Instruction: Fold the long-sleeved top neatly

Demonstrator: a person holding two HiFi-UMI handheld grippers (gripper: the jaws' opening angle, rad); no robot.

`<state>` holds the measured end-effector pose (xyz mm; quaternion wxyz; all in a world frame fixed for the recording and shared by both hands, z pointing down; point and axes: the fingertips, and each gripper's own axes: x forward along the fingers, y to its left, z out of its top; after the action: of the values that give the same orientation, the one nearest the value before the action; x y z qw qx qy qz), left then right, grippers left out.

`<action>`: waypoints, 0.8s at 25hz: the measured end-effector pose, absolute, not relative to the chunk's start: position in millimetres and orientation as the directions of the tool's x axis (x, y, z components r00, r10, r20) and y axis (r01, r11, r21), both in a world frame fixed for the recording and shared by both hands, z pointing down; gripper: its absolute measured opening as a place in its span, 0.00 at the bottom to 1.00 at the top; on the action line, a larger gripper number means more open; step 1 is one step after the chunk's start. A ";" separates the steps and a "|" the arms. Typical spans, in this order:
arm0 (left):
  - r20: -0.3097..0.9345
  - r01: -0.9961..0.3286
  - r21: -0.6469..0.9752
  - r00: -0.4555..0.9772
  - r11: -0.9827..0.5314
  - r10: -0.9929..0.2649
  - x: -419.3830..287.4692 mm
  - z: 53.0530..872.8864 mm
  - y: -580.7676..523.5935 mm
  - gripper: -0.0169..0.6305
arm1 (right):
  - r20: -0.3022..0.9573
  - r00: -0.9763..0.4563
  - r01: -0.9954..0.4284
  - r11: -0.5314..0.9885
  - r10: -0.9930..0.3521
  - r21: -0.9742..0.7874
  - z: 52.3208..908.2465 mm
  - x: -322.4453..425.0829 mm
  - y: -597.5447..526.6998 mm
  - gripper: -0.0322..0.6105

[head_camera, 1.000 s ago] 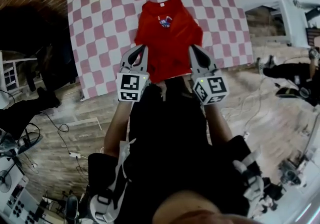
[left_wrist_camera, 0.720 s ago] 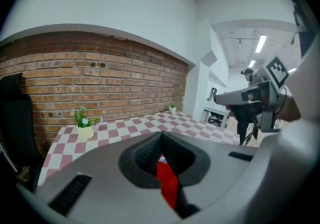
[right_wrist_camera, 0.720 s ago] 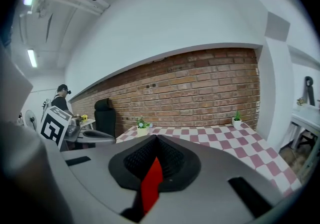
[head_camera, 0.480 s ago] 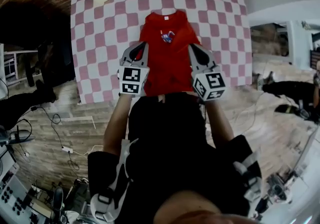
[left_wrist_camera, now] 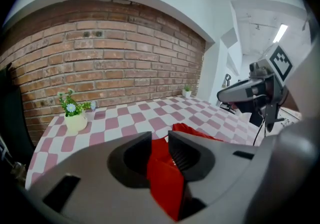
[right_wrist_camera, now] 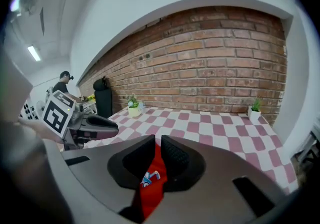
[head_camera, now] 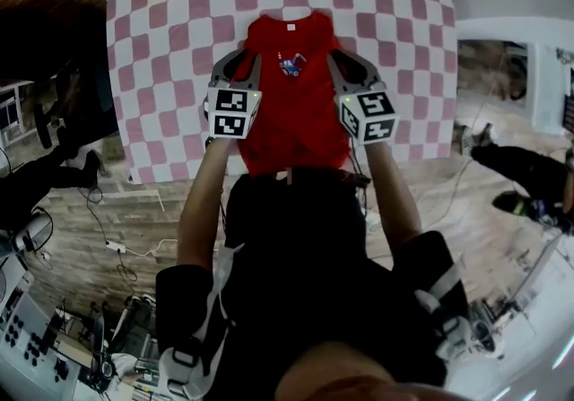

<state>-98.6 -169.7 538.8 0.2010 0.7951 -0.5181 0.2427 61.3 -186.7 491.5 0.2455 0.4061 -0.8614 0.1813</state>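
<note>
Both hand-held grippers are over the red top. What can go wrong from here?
1. Jaws of the left hand-held gripper have just been opening, with only the flat red top seen through them. The right hand-held gripper is shut, so it may shove cloth and skew the fold.
2. The top's hem lies at the table's near edge; a tug might drag it off.

top point(head_camera: 291, 112) print point(head_camera: 291, 65) too small, hem point(head_camera: 256, 164) partly hidden
</note>
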 end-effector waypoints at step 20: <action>0.810 -0.895 0.187 0.374 -0.405 -0.452 -116.5 673.7 -255.1 0.30 | 0.825 -0.481 -0.718 0.673 -0.296 -0.178 660.9 79.1 -306.8 0.29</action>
<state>-116.5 -255.1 673.7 0.3212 0.7639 -0.4410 0.3446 79.1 -306.8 660.9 0.4048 0.3089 -0.8201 0.2608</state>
